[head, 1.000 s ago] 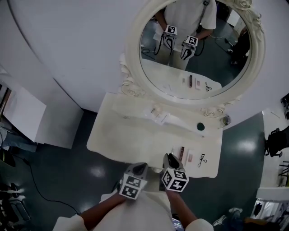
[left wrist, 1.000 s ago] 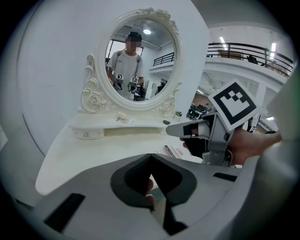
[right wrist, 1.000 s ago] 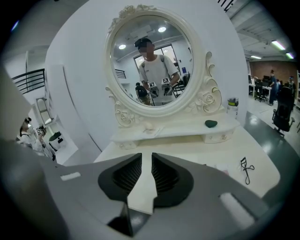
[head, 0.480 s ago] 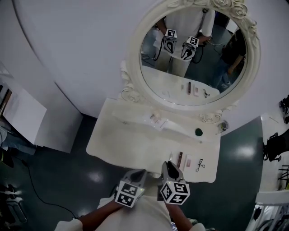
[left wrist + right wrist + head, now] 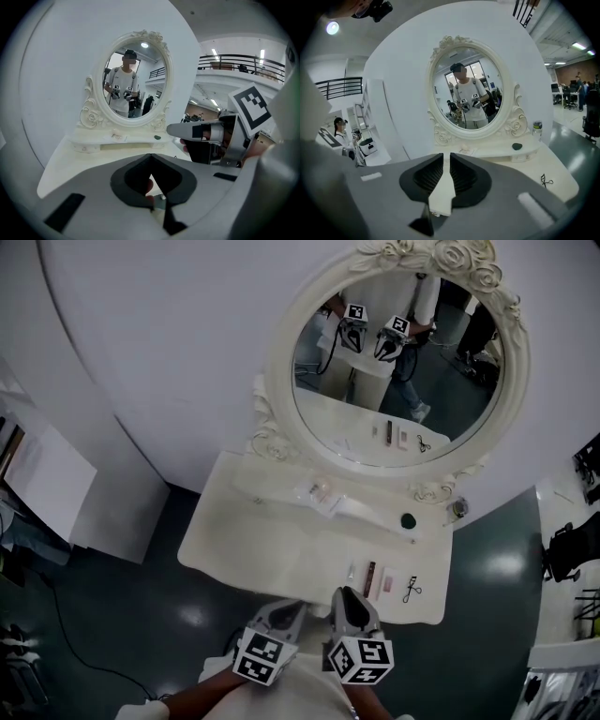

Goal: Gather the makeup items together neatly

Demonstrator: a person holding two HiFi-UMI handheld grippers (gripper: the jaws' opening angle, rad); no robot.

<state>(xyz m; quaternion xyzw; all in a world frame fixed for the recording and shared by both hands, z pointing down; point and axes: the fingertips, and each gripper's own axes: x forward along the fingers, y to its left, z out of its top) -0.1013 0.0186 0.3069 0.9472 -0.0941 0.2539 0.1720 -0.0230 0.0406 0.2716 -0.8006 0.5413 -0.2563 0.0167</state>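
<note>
We find the left gripper (image 5: 150, 158) pressed together and empty. The right gripper (image 5: 446, 161) has just been closing; a narrow slit shows between its jaws, with nothing in it. Both hang at the front edge of the table (image 5: 272, 540), touching nothing.

The makeup lies in a row at the table's front right: pale piece (image 5: 352, 570), stick (image 5: 369, 577), palette (image 5: 386, 584), curler (image 5: 411, 590). This row is just ahead and right of the right gripper, the nearer one. The stick's long axis runs away from us, roughly along that gripper's line, so we judge a crosswise pinch feasible.
</note>
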